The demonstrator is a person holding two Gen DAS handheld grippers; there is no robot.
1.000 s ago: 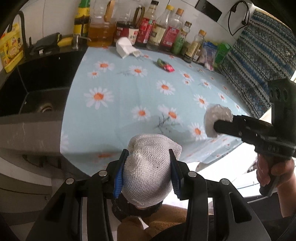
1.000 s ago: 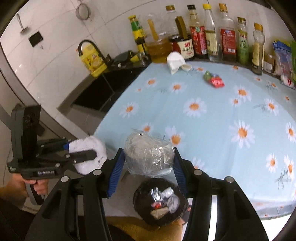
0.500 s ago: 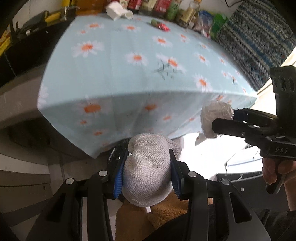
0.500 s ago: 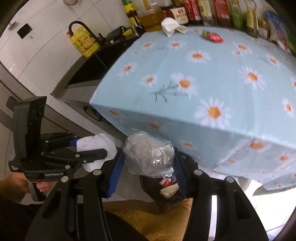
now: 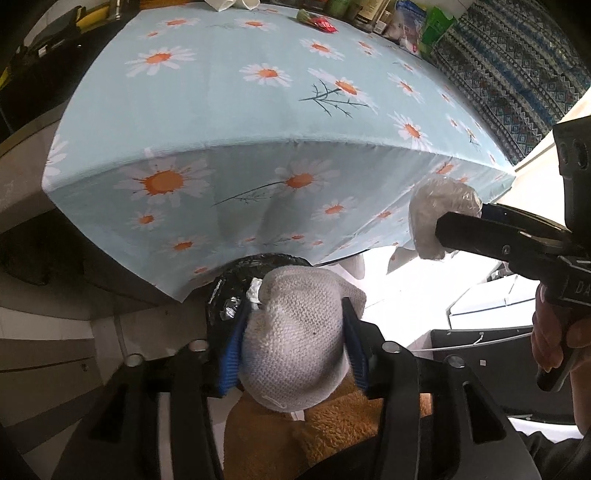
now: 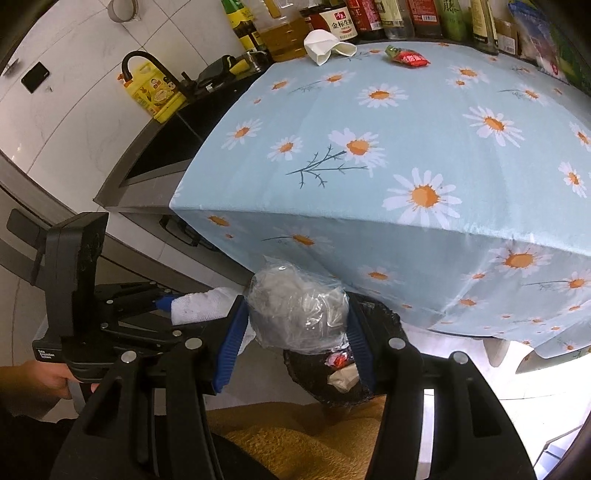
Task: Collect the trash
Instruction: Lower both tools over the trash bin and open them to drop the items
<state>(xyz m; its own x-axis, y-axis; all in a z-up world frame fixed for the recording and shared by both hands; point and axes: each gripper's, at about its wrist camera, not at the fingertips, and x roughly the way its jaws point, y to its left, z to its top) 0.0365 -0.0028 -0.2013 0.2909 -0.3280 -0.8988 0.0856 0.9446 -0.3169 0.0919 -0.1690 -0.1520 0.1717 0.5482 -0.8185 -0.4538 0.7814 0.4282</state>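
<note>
We note a table under a light-blue daisy-print tablecloth [image 6: 424, 147], its front hem hanging over the near edge. At the cloth's far edge, toward twelve o'clock in the right wrist view, lie a crumpled white paper cup [image 6: 327, 46] and a red snack wrapper [image 6: 408, 58], with a row of sauce bottles [image 6: 373, 16] behind them against white wall tiles. At ten o'clock a dark sink [image 6: 166, 147] with a black faucet [image 6: 147, 64] adjoins the table.

Below the hem stands a black-lined trash bin [image 6: 384, 325], scraps visible inside. The left gripper [image 5: 291, 332] has its jaws opening, a white knitted wad [image 5: 295, 336] still between the blue pads above the bin. The right gripper [image 6: 295, 328] is clamped on a crumpled clear plastic bag [image 6: 297, 310], also just above the bin's rim. An orange fleece fabric [image 6: 295, 446] fills six o'clock.
</note>
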